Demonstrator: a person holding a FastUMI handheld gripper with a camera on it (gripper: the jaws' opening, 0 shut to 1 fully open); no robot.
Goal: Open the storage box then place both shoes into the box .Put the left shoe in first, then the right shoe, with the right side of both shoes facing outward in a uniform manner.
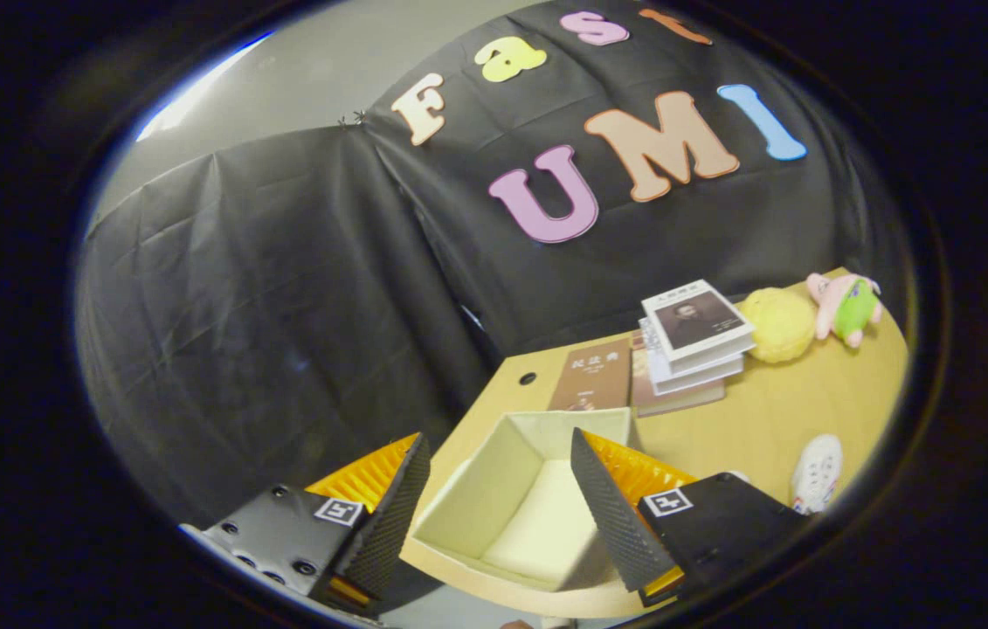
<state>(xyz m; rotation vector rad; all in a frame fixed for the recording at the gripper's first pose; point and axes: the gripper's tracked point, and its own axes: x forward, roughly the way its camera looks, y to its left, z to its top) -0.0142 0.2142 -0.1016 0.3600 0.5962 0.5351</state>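
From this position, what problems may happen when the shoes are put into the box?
1. The tongs are open and hold nothing above the open box, which sits at the table corner; a push could slide it off the edge.
2. A white shoe lies beyond the right finger; it is hard to tell left from right, so the order may go wrong.
3. The stack of books stands close behind the box and may be bumped.

Storage box [521, 502] between the parted fingers; books [693, 345] beyond it (shoe [817, 472] to their right)
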